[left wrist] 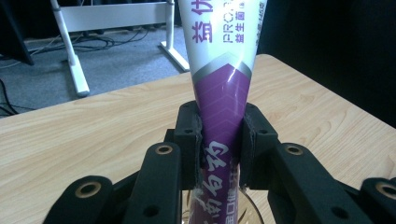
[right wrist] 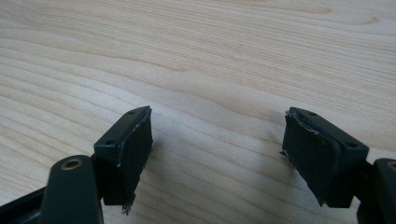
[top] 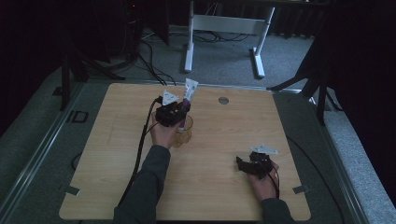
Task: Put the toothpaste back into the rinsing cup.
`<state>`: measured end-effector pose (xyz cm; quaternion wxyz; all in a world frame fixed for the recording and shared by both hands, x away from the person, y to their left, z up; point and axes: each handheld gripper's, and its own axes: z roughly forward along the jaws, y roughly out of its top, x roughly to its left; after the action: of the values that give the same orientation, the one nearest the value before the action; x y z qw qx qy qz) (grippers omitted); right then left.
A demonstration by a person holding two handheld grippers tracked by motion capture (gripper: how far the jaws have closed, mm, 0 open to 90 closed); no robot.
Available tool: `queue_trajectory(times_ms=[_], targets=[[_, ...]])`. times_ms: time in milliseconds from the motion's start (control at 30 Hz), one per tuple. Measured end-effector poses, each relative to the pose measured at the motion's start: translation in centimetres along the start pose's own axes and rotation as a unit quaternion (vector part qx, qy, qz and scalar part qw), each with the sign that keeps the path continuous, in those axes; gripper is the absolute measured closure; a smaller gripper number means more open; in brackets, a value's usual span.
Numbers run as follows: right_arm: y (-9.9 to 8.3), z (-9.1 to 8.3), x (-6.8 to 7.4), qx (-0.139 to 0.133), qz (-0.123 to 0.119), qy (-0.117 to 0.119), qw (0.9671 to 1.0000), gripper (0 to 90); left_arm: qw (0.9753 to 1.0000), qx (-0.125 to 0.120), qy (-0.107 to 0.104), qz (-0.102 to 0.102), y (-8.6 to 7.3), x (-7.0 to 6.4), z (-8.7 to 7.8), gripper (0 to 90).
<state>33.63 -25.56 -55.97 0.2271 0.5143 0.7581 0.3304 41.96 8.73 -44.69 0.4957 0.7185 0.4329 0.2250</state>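
A white and purple toothpaste tube [left wrist: 219, 84] stands upright, its flat crimped end up, with my left gripper [left wrist: 219, 140] shut on its purple lower part. In the high view the tube [top: 190, 91] rises from my left gripper [top: 180, 109] over a clear amber cup [top: 183, 133] near the table's middle. The tube's lower end reaches into the cup's rim [left wrist: 252, 205]. My right gripper [top: 243, 165] rests low at the front right, open; its pads [right wrist: 133, 149] stand wide apart over bare wood with nothing between them.
The wooden table [top: 219, 140] has a round metal grommet [top: 223, 100] at its back edge. A white desk frame [top: 224, 32] and cables lie on the floor beyond. Dark stands flank the table's back corners.
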Motion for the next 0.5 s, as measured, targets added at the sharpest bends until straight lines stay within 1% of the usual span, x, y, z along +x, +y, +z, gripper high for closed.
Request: queue_trajectory(times_ms=[233, 433, 500], targets=[[0.0, 0.0, 0.0, 0.0, 0.0, 0.0, 1.0, 24.2, 0.9999, 0.011, -0.001, 0.002, -0.8, 0.0, 0.1, 71.9], [0.0, 0.0, 0.0, 0.0, 0.0, 0.0, 1.0, 24.2, 0.9999, 0.016, 0.0, 0.0, -1.3, 0.1, 0.1, 71.8], [0.0, 0.0, 0.0, 0.0, 0.0, 0.0, 1.0, 24.2, 0.9998, 0.019, 0.0, 0.004, -1.5, 0.0, 0.0, 71.7]])
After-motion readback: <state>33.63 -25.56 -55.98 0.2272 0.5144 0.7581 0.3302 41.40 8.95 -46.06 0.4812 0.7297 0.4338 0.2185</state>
